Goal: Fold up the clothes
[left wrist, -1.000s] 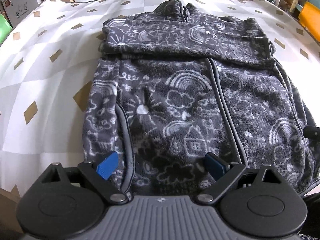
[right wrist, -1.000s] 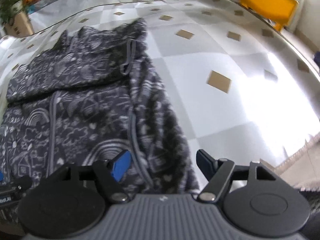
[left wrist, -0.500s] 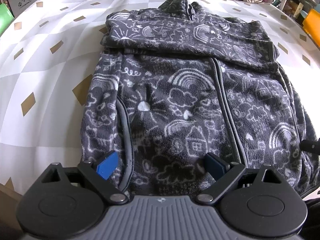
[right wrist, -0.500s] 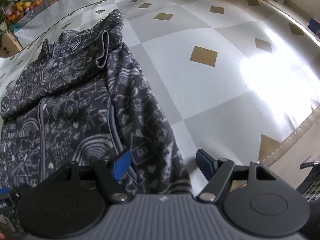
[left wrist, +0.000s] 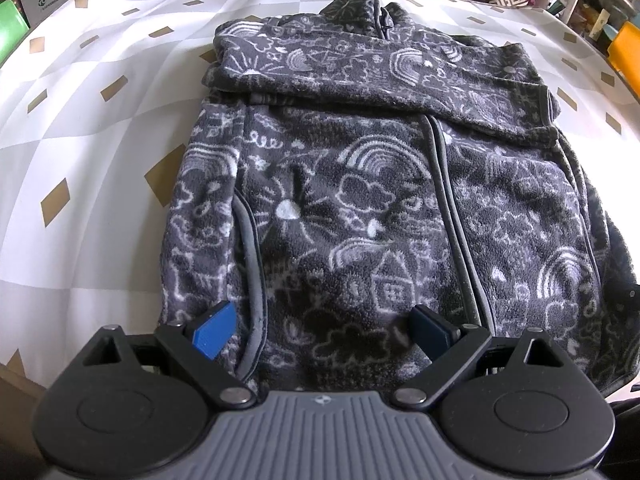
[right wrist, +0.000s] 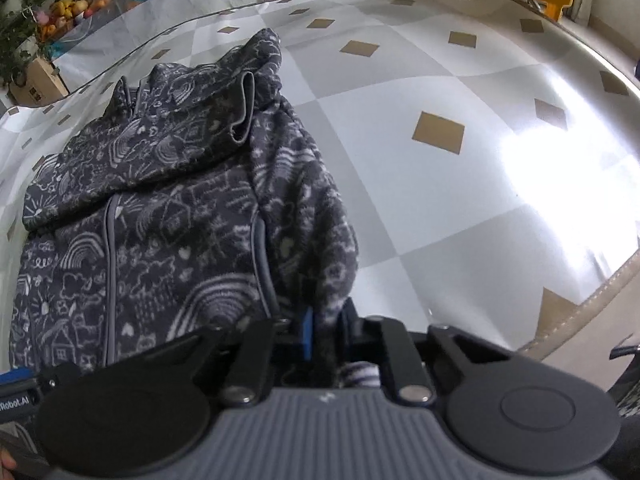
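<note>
Lay spread on the surface — a dark fleece jacket printed with white rainbows, clouds and little houses, sleeves folded across the chest, hood at the far end. Covered by a white-and-grey checked cloth with tan diamonds, that surface.

Left tongs stood wide apart over the jacket's near hem, blue pads on either side of the fleece, pressing on nothing. Pointed steeply down toward the hem, near the grey-piped pocket seam.

Right tongs were drawn together and clamped on the jacket's near right corner — a fold of fleece pinched between the pads, a bit of striped ribbing showing just below. Seen past that corner: bare checked cloth, a bright glare, the surface's beige edge.
</note>
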{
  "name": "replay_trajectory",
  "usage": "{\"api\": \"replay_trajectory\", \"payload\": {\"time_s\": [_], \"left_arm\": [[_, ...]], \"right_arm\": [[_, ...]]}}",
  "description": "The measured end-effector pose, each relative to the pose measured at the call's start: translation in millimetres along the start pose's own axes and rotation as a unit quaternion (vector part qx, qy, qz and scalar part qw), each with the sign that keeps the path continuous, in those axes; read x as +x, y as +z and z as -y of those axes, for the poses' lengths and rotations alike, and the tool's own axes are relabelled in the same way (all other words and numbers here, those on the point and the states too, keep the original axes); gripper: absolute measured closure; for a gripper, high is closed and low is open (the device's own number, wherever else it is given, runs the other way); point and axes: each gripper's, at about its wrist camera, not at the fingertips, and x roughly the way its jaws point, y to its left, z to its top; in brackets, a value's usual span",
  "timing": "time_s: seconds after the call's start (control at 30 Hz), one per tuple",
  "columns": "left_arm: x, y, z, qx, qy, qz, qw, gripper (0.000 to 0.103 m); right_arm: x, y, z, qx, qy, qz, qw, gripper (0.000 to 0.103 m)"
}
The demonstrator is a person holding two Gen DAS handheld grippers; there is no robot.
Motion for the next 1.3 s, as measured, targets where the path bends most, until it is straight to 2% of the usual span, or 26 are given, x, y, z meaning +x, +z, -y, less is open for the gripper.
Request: {"api": "replay_trajectory", "payload": {"time_s": [0.2, 0.33, 0.47, 0.9, 1.3], "left_arm": [[-1.0, 2.9, -3.5, -0.012, -0.001, -0.004, 0.9999, 0.01], [-4.6, 6.0, -15.5, -0.04, 0.014, -0.01, 0.9991, 0.01], [-1.5, 3.2, -25.5, -0.066, 0.003, -0.028, 0.9974, 0.01], [4.6, -0.5, -22.0, -0.06, 0.006, -0.032, 0.9977, 0.009], [5.6, -0.3, -21.7, -0.06, 0.005, -0.035, 0.9976, 0.006]], "right_arm": [[-10.4, 2.5, -7.3, -0.012, 0.013, 0.018, 1.0, 0.093], [-20.0, 4.7, -12.9, -0.017, 0.032, 0.031, 0.999, 0.093], [-30.6, 7.5, -21.2, -0.028, 0.053, 0.049, 0.997, 0.093], [-56.2, 13.3, -45.6, -0.044, 0.113, 0.087, 0.989, 0.093], [-49.0, 9.1, -47.4, -0.037, 0.1, 0.079, 0.991, 0.093]]}}
